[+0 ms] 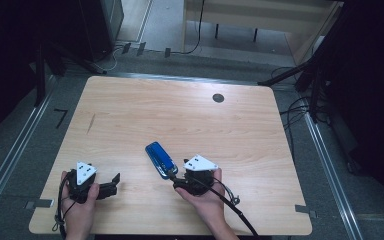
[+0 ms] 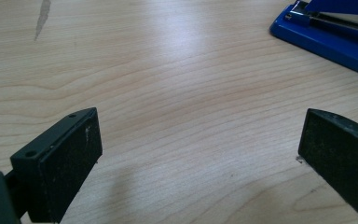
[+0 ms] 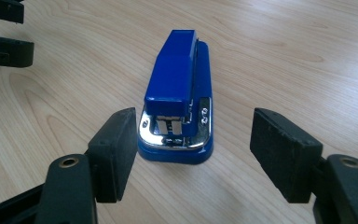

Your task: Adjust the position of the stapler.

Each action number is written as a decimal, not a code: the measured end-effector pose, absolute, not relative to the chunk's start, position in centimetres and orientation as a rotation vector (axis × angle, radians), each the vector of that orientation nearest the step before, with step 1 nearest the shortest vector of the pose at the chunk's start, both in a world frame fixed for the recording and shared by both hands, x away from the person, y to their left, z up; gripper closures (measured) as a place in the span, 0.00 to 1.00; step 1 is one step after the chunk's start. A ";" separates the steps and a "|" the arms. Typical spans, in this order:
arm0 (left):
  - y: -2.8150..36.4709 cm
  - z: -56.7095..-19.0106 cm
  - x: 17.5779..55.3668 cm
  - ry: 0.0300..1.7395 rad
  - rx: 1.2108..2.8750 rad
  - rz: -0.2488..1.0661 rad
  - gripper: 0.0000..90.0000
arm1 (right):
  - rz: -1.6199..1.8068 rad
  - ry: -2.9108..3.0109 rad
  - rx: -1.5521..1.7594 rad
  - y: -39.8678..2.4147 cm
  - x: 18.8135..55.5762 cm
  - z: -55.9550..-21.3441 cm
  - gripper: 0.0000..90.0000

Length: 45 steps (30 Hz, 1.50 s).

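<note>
Hands come in from the near edge of the table [image 1: 130,110], one gripper in each. The left hand [image 1: 80,202] lies low on the wood near the front left corner, holding the left gripper [image 1: 111,184] about level and aimed rightward; its fingers [image 2: 67,158] stand wide apart over bare wood, nothing between them. The right hand [image 1: 205,197] sits nearer the middle of the front edge, palm cupped under the right gripper [image 3: 193,149], which points away from the person and slightly left, close above the table.

One blue stapler [image 1: 160,159] lies flat on the table, just ahead of the right gripper, its metal-tipped end toward it. In the right gripper view the stapler's near end sits just beyond the fingers [image 3: 114,154], which stand apart on either side of it; the left one is close beside the base, the right one clear of it. They grip nothing.

Counted: two grippers, one stapler, one table.
</note>
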<state>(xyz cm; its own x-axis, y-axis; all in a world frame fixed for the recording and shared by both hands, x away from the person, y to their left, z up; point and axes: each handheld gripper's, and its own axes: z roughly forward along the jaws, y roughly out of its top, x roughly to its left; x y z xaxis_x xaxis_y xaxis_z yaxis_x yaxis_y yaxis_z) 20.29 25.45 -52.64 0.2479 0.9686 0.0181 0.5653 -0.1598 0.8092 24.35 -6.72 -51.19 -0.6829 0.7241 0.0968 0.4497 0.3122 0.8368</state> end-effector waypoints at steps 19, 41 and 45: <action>25.2 -52.6 20.3 1.386 1.814 0.712 0.00 | 1.246 2.324 1.054 -3.2 27.0 -52.1 0.40; 24.2 -52.6 20.3 1.351 1.857 0.734 0.00 | 1.209 2.340 1.018 -1.0 28.6 -53.3 0.71; 24.0 -52.7 20.4 1.345 1.865 0.732 0.00 | 1.199 2.362 0.992 -1.2 28.6 -53.1 0.74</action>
<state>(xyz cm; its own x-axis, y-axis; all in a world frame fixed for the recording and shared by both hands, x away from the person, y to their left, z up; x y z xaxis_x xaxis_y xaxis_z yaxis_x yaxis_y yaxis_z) 20.36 23.99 -52.67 0.2970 0.9541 0.0381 0.5504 -0.2037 0.8097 28.58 -1.17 -53.13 -0.7114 0.7020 0.0333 0.4411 0.4091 0.7988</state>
